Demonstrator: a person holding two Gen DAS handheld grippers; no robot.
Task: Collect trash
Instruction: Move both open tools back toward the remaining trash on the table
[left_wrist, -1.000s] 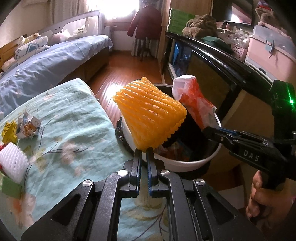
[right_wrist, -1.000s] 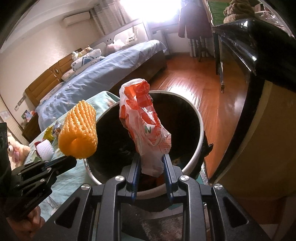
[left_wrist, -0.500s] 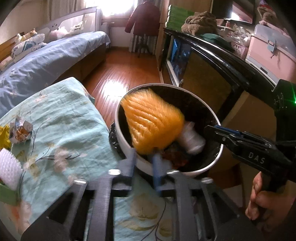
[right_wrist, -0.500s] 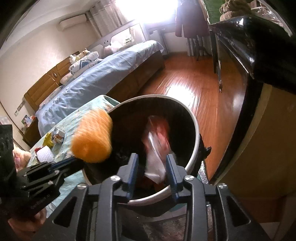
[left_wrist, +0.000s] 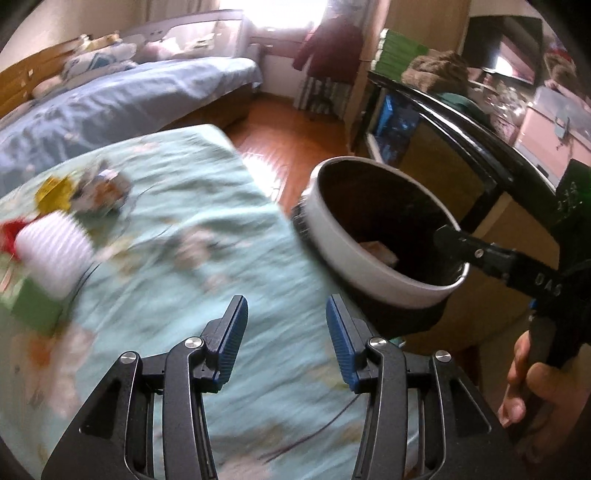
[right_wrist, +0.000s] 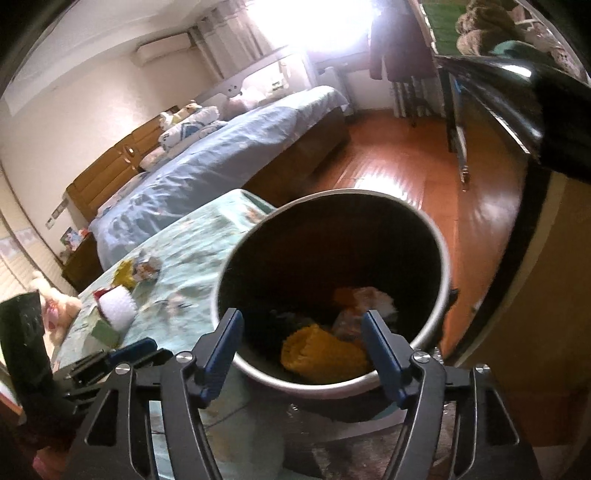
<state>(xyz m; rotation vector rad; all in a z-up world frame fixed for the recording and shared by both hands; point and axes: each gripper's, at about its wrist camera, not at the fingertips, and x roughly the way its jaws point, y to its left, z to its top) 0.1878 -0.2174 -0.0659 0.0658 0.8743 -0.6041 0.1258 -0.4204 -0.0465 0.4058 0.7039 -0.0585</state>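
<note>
Both grippers are empty with jaws spread apart. The left gripper hangs over the counter, which is draped in a pale green floral cloth; the right gripper hovers at the near rim of the trash bin, which stands just off the counter's right edge.

The orange foam net and a crumpled wrapper lie at the bin's bottom.

What remains sits toward the counter's far left corner: a white foam net, a green block touching it on the near side, and beyond it a yellow scrap and a crumpled printed wrapper.

The left gripper is nearer, so the next pick is likely its job. The white net lies forward and left of it; blur hides its long axis.
</note>
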